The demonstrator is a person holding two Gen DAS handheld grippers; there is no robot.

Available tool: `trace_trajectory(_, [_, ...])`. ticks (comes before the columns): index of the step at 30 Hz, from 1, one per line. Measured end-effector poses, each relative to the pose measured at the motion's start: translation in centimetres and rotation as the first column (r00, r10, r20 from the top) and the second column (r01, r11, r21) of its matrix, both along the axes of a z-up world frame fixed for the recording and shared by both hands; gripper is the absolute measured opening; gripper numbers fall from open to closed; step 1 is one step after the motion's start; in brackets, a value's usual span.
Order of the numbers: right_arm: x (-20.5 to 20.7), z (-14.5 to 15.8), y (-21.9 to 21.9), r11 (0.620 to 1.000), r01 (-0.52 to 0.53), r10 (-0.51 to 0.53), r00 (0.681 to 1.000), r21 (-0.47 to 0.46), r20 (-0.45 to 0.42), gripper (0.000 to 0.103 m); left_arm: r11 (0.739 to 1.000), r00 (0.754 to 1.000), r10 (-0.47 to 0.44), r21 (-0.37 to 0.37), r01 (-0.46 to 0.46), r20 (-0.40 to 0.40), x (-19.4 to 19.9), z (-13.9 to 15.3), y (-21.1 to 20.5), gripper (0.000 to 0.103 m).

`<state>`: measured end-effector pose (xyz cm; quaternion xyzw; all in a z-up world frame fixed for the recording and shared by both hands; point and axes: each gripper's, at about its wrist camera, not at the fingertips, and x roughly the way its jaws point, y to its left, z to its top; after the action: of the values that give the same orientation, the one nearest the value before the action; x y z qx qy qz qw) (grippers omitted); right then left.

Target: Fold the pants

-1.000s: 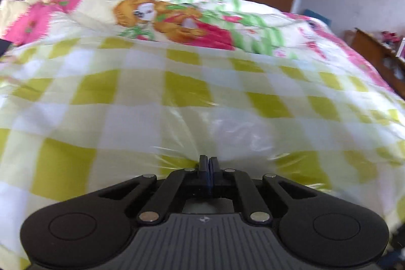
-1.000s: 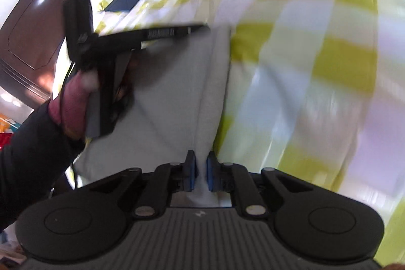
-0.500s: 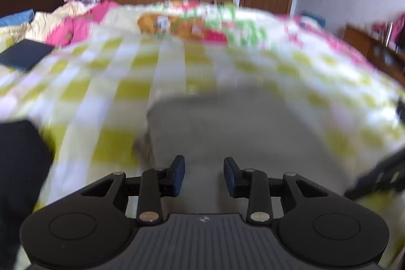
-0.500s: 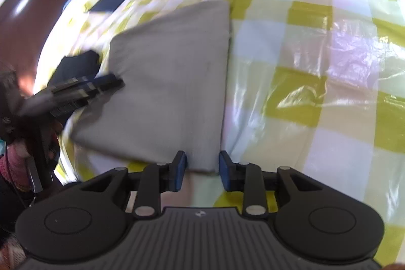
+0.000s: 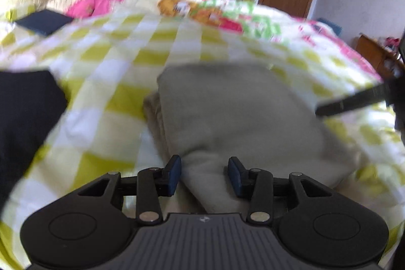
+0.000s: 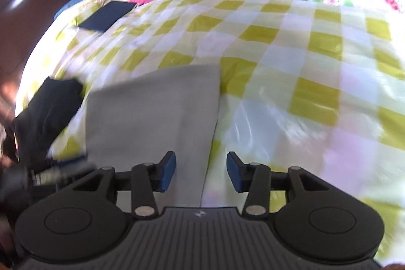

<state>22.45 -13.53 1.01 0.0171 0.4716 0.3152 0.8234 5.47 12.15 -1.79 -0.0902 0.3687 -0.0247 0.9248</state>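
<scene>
Right in front of the left tool [image 5: 204,175] lie the gray pants [image 5: 235,118], folded into a thick, flat pile on the bed [image 5: 121,60]. Its two blue pads stand partly apart and have just been opening. A soft hump of the pants sits between the pads, but the pads do not seem to press on it, so this tool holds nothing.

Over at the right tool [image 6: 201,172], the pants [image 6: 152,118] lie ahead and a bit to the left. Their straight right edge runs down between the pads. These jaws have just been opening too, and they grip nothing. The cloth looks to be lower than the pads, though I cannot tell how far.

I think the pants are soft, floppy and light. They bend and sag when lifted, so one pinch in the middle would let the pile fall open. They are not breakable, and the cloth does not look slippery. A good place to hold is the thick near edge, with one tool at each corner, so all the layers come up together.

A black cloth [image 5: 22,123] lies to the left of the left tool, apart from the pants.
</scene>
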Motion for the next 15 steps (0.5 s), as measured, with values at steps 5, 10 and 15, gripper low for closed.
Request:
trace_trajectory(5, [2.5, -2.0, 0.9, 0.997, 0.033, -0.03, 0.999, 0.064, -0.041, 0.046, 0.995, 0.998, 0.04, -0.091, -0.036, 0.042, -0.5, 1.0, 1.8, 0.055])
trace_trajectory(10, [5.2, -3.5, 1.8, 0.986, 0.032, -0.015, 0.994, 0.161, -0.104, 0.049, 0.988, 0.999, 0.04, -0.151, -0.037, 0.012, 1.2, -0.2, 2.1, 0.056])
trace_trajectory(15, [5.0, -3.8, 0.8, 0.984, 0.071, -0.046, 0.988, 0.163, -0.147, 0.012, 0.995, 1.0, -0.012, -0.1, 0.011, -0.007, 2.2, -1.0, 1.3, 0.059])
